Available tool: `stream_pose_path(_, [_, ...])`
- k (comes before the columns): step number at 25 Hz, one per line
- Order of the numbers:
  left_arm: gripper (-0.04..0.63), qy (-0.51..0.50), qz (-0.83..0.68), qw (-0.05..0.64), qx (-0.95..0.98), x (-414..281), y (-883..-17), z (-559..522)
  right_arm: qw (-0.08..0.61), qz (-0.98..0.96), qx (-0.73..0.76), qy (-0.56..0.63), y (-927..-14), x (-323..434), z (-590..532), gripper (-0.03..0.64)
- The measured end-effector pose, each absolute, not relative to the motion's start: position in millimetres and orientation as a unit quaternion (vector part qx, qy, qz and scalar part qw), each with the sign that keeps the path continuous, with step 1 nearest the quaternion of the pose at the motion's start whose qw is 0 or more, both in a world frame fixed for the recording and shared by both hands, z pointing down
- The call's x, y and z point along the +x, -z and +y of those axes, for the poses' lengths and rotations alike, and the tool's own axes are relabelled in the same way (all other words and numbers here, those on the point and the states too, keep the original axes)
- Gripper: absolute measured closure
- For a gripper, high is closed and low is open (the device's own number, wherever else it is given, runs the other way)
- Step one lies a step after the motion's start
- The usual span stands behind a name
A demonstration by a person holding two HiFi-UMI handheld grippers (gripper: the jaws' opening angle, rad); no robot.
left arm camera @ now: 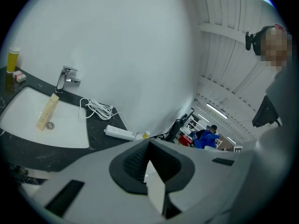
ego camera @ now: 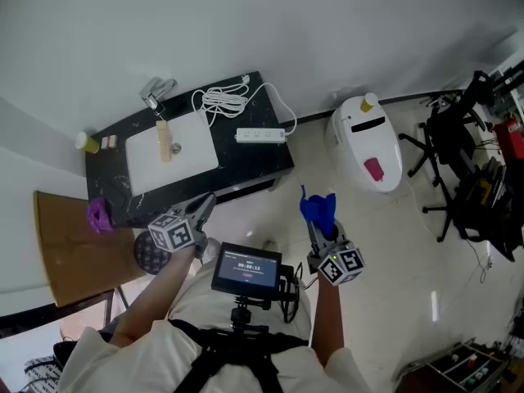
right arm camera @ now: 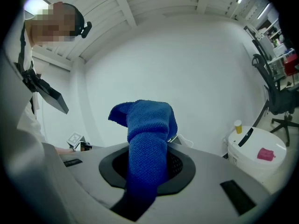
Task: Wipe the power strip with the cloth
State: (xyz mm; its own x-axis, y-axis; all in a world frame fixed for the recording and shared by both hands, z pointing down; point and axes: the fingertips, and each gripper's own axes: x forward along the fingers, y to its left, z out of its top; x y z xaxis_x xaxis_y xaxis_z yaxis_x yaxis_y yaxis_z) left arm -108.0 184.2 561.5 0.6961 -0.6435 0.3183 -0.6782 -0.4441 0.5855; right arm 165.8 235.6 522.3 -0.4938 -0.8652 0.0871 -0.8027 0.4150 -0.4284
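The white power strip (ego camera: 260, 135) lies on the right part of the black counter (ego camera: 254, 170), beside a coiled white cable (ego camera: 223, 99); the left gripper view shows the power strip (left arm camera: 119, 133) far ahead. My right gripper (ego camera: 318, 221) is off the counter's front right corner, above the floor, shut on a blue cloth (ego camera: 318, 207). In the right gripper view the blue cloth (right arm camera: 148, 139) stands up out of the right gripper (right arm camera: 149, 164). My left gripper (ego camera: 204, 206) hovers at the counter's front edge; in its own view the left gripper (left arm camera: 150, 146) has its jaws together, holding nothing.
A white sink (ego camera: 170, 155) with a faucet (ego camera: 155, 94) and a beige tube (ego camera: 164, 142) fills the counter's left half. A white lidded bin (ego camera: 368, 143) stands right of the counter, office chairs (ego camera: 463, 150) beyond. A brown board (ego camera: 70, 244) and a purple object (ego camera: 99, 214) are at left.
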Motion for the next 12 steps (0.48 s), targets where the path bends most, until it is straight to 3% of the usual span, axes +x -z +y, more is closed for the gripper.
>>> stream_pose_path(12, [0.591,-0.059,-0.371,0.342,0.861,-95.6,-568.4,163.4,0.072,0.821,-0.524,0.214,-530.1,181.1,223.0,0.526])
